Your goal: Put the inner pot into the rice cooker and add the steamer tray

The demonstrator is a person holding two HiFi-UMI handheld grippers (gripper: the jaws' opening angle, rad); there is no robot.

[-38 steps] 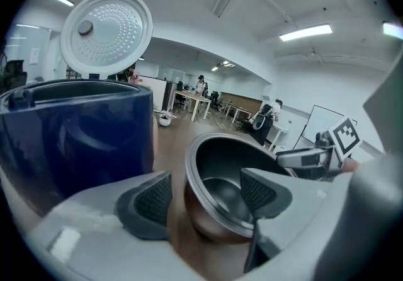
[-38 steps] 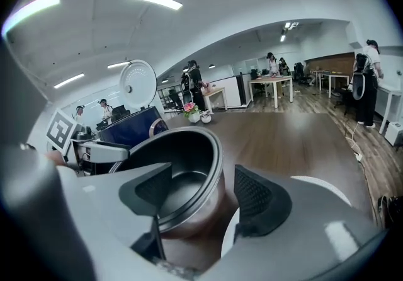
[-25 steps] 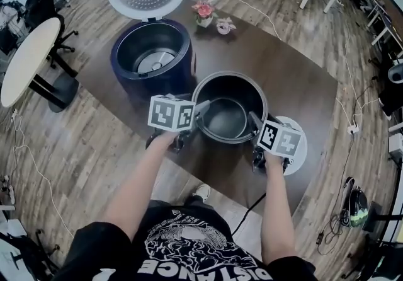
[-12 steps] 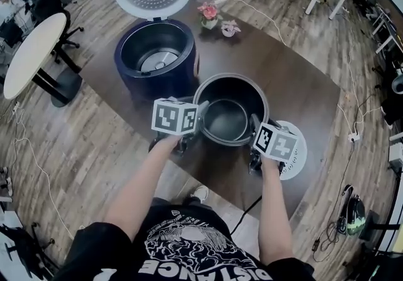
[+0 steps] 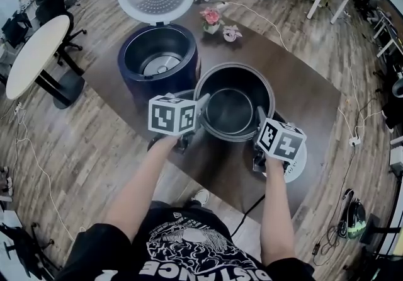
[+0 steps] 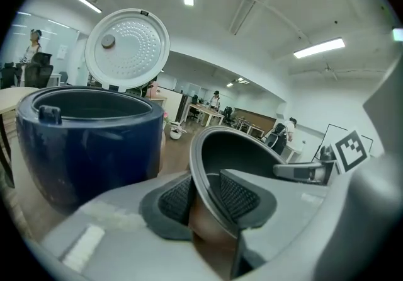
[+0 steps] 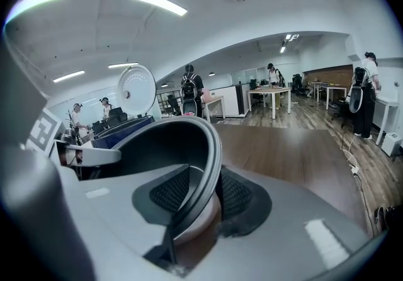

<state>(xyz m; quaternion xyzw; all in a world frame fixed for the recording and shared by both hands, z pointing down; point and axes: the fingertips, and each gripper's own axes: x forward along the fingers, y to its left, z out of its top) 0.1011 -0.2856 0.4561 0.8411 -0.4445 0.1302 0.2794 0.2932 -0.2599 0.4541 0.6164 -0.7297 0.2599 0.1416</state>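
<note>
Nothing is finished yet: the inner pot (image 5: 233, 106) is clamped by its rim on opposite sides, the fingers (image 6: 176, 201) of the left gripper (image 6: 204, 194) and of the right gripper (image 7: 200, 191) having just been closed onto it, one inside the wall and one outside. The open rice cooker (image 5: 157, 65) is seen beyond and left of the left fingers, and a white disc (image 5: 301, 159), judged to be the steamer tray, is left on the surface (image 5: 302, 91) just behind the right fingers. Both grippers are held forward, pitched moderately downward and angled inward.
</note>
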